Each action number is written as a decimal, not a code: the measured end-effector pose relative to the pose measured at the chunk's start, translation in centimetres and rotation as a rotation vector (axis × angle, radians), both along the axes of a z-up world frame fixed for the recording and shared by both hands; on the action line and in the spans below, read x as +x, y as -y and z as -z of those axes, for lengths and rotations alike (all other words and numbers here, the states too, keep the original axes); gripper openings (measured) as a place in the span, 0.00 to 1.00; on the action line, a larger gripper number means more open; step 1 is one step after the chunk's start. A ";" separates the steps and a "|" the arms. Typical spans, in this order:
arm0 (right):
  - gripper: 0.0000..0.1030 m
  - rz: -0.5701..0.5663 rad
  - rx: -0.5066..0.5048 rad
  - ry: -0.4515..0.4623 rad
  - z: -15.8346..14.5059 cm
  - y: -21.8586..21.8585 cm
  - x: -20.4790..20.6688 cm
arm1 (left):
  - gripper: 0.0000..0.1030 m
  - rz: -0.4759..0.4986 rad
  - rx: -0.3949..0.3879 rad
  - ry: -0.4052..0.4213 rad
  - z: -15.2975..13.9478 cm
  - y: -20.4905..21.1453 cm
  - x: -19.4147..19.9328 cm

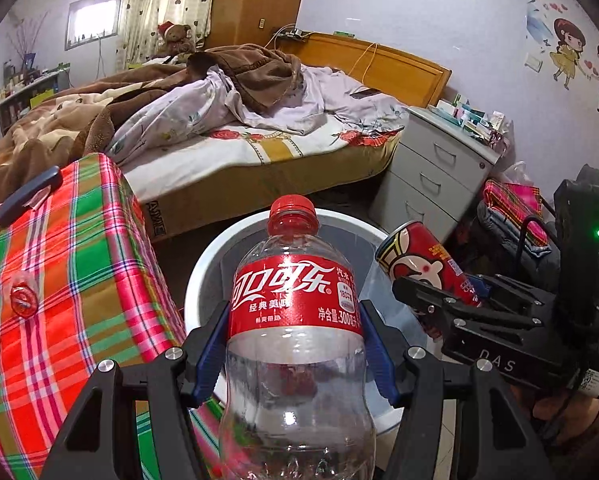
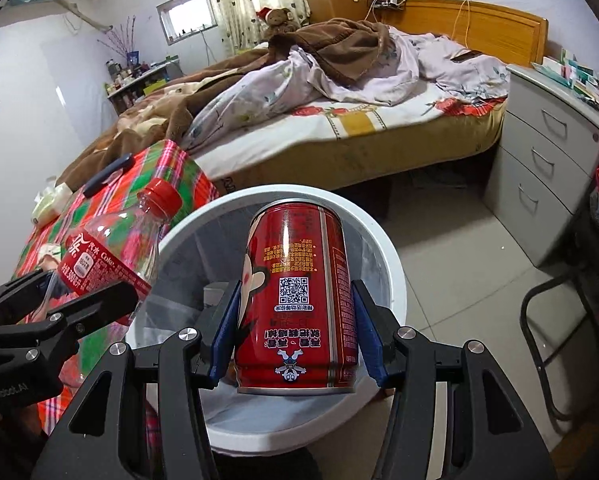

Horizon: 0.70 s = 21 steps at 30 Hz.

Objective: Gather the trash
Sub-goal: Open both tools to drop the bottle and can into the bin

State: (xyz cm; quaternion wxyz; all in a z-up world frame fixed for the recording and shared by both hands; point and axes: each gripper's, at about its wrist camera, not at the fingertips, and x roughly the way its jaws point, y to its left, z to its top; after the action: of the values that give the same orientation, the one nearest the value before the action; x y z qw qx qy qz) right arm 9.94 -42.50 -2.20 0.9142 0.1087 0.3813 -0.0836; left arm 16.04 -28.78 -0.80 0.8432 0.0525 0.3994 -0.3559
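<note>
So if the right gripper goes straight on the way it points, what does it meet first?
Probably the white trash bin: the right gripper, shut on the red can, points into its opening. Depth is unclear, so the inner wall or the bottom comes first.

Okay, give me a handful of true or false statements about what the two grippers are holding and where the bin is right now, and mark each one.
1. The left gripper is shut on the plastic cola bottle. True.
2. The bottle's red cap is missing. False: the cap is on.
3. The right gripper holds the red can above the white bin. True.
4. The bin stands on the bed. False: it is on the tiled floor, beside the plaid-covered surface.
5. The can's print reads upright in the right wrist view. False: it appears upside down.
</note>
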 end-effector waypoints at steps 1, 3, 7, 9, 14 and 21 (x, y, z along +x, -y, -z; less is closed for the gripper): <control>0.53 0.000 -0.002 -0.003 0.1 0.1 0.0 | 0.60 -0.003 -0.004 -0.005 0.2 0.1 0.2; 0.53 -0.003 0.002 -0.011 0.4 0.4 0.0 | 0.60 -0.006 -0.005 -0.009 0.4 0.3 0.5; 0.53 -0.012 -0.009 -0.018 0.5 0.5 0.1 | 0.61 -0.018 0.005 0.001 0.6 0.3 0.9; 0.53 -0.019 -0.013 -0.023 0.5 0.5 0.2 | 0.61 -0.012 -0.007 -0.003 0.5 0.2 0.9; 0.62 -0.007 -0.013 0.005 0.1 0.6 -0.1 | 0.62 -0.020 -0.013 0.007 0.1 -0.1 0.6; 0.63 -0.013 -0.017 0.028 -0.7 0.2 -0.3 | 0.62 -0.028 -0.015 0.023 -0.6 -1.1 0.0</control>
State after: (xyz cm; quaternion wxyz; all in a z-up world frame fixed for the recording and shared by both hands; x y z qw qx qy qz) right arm 9.62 -42.69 -1.49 0.9208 0.0996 0.3687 -0.0796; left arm 16.07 -27.72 -0.21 0.8531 0.0447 0.3878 -0.3462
